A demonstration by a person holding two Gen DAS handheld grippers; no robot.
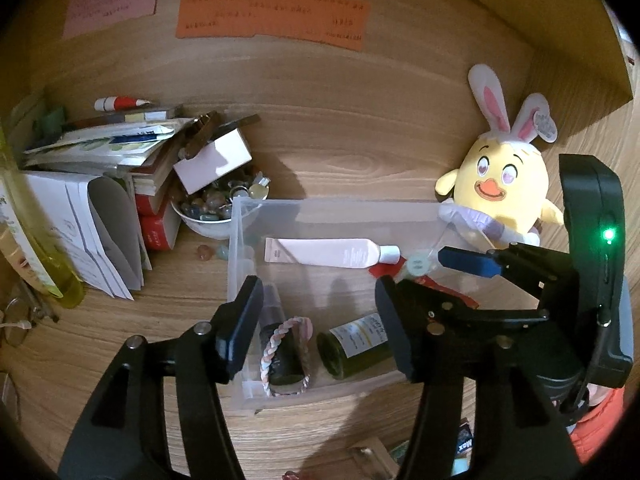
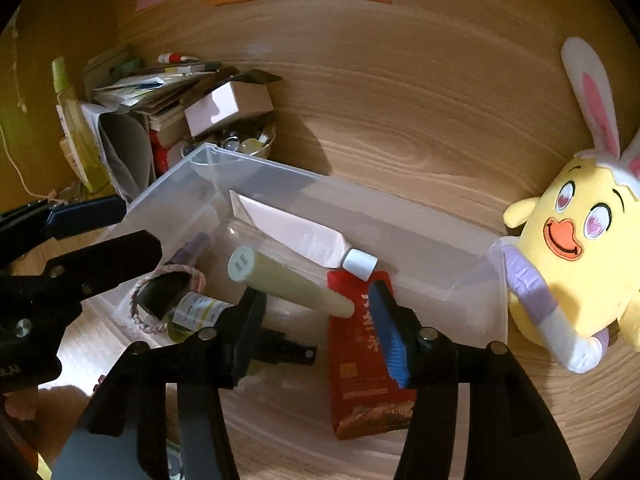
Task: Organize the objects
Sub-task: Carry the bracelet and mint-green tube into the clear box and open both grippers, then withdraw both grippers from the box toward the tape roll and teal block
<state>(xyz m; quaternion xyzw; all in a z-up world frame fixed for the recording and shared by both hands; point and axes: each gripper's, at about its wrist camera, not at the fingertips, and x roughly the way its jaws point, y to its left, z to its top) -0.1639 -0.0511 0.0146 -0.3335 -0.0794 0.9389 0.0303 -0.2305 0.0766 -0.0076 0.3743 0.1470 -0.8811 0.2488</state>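
Note:
A clear plastic bin [image 1: 240,248] [image 2: 176,188] sits on the wooden desk. It holds a pink tube [image 1: 324,254] [image 2: 296,232], a green bottle [image 1: 356,344] [image 2: 200,308], a dark bottle ringed by a braided hair tie [image 1: 286,356] [image 2: 166,296], and a red packet [image 2: 364,368]. My right gripper [image 2: 316,320] is open above the bin, with a pale green tube [image 2: 288,280] lying between its fingers. My left gripper [image 1: 320,328] is open and empty over the bin's near side. The right gripper also shows in the left wrist view [image 1: 460,268].
A yellow chick plush with bunny ears [image 1: 504,196] [image 2: 576,264] leans at the bin's right end. A bowl of stones [image 1: 212,212], a small box, stacked books and papers [image 1: 104,184] and a yellow-green bottle [image 1: 32,232] crowd the left. Coloured notes hang on the back wall.

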